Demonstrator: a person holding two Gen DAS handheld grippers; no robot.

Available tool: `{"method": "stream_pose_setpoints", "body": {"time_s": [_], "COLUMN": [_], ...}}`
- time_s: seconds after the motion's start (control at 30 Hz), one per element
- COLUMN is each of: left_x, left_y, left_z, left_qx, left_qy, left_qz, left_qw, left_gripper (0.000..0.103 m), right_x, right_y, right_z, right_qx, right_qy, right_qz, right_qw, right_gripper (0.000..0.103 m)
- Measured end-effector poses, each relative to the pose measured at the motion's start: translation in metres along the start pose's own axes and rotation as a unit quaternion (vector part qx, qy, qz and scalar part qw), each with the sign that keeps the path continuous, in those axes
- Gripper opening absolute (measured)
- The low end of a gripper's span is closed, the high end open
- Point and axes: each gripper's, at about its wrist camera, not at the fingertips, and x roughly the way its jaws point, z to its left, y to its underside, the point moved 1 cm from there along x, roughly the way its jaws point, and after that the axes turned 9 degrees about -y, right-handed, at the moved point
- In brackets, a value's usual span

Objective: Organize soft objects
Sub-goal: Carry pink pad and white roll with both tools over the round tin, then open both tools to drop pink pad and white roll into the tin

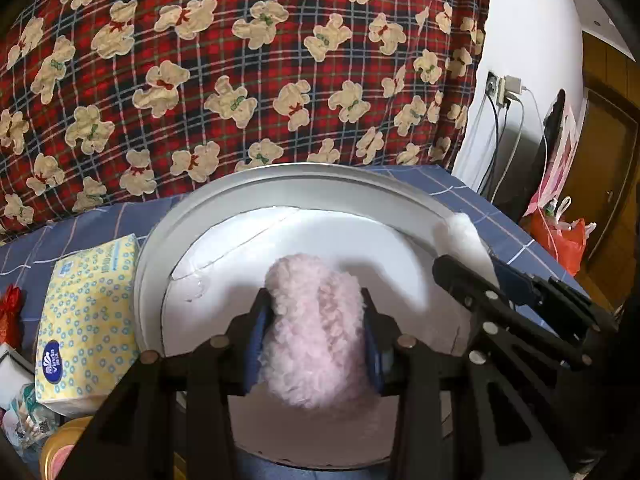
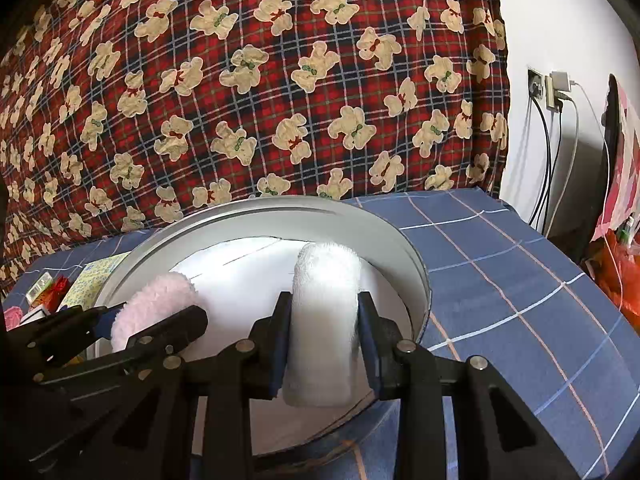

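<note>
The pink fluffy roll point(image 1: 316, 332) sits clamped between the pads of the left gripper point(image 1: 316, 336), held over the white floor of the round tin point(image 1: 256, 178) that rests on the blue checked sheet point(image 2: 520, 280). Its pile bulges past the pads on both sides, so it looks light, soft and easily squashed; a hold across the middle of the roll, as here, seems the surest, since a pinch near an end would likely let it sag or unroll. The white towel roll point(image 2: 324, 320) is gripped the same way by the right gripper point(image 2: 324, 328), jaws nearly closed around its midsection, above the tin's right side near the wall. Neither piece looks fragile or slippery. A yellow tissue pack point(image 1: 88, 320) lies just beside the tin's left rim, and a red plaid bear-print quilt point(image 1: 240, 60) rises behind.
</note>
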Motion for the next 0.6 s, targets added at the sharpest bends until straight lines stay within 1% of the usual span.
{"method": "stream_pose_setpoints", "body": {"time_s": [0.13, 0.23, 0.27, 0.3, 0.33, 0.37, 0.4, 0.43, 0.47, 0.5, 0.53, 0.57, 0.6], "left_x": [0.001, 0.003, 0.003, 0.002, -0.001, -0.003, -0.008, -0.013, -0.017, -0.022, -0.027, -0.032, -0.037], "left_y": [0.000, 0.001, 0.001, 0.001, 0.001, 0.000, 0.000, -0.001, -0.001, -0.001, -0.001, -0.001, -0.001], "left_z": [0.000, 0.000, 0.000, 0.000, 0.001, 0.001, 0.001, 0.002, 0.004, 0.007, 0.011, 0.014, 0.016], "left_qx": [0.004, 0.012, 0.014, 0.015, 0.016, 0.018, 0.019, 0.017, 0.012, 0.002, -0.009, -0.016, -0.018], "left_qy": [-0.005, -0.017, -0.022, -0.029, -0.044, -0.052, -0.061, -0.068, -0.073, -0.084, -0.094, -0.092, -0.080], "left_qz": [-0.002, -0.006, -0.009, -0.012, -0.022, -0.030, -0.040, -0.051, -0.061, -0.073, -0.086, -0.096, -0.105], "left_qw": [1.0000, 0.9998, 0.9996, 0.9994, 0.9987, 0.9980, 0.9972, 0.9962, 0.9954, 0.9937, 0.9918, 0.9909, 0.9911], "left_gripper": [0.040, 0.040, 0.043, 0.051, 0.055, 0.064, 0.075, 0.081, 0.092, 0.102, 0.103, 0.103, 0.103], "right_x": [0.001, 0.002, 0.001, 0.000, -0.002, -0.004, -0.008, -0.016, -0.020, -0.026, -0.031, -0.038, -0.044], "right_y": [0.001, 0.001, 0.002, 0.002, 0.002, 0.002, 0.000, -0.002, -0.004, -0.005, -0.005, -0.005, -0.005], "right_z": [0.000, -0.002, -0.002, -0.003, -0.006, -0.009, -0.012, -0.016, -0.019, -0.024, -0.027, -0.031, -0.033], "right_qx": [0.002, 0.004, 0.006, 0.010, 0.019, 0.028, 0.037, 0.048, 0.055, 0.066, 0.073, 0.085, 0.092], "right_qy": [0.000, -0.003, -0.003, -0.004, -0.008, -0.013, -0.017, -0.017, -0.012, 0.001, 0.006, 0.001, -0.009], "right_qz": [0.003, 0.006, 0.005, 0.005, 0.001, -0.004, -0.013, -0.032, -0.044, -0.060, -0.070, -0.089, -0.108], "right_qw": [1.000, 1.000, 1.000, 1.000, 1.000, 1.000, 0.999, 0.998, 0.997, 0.996, 0.995, 0.992, 0.990], "right_gripper": [0.035, 0.036, 0.036, 0.036, 0.036, 0.036, 0.037, 0.039, 0.050, 0.066, 0.075, 0.086, 0.086]}}
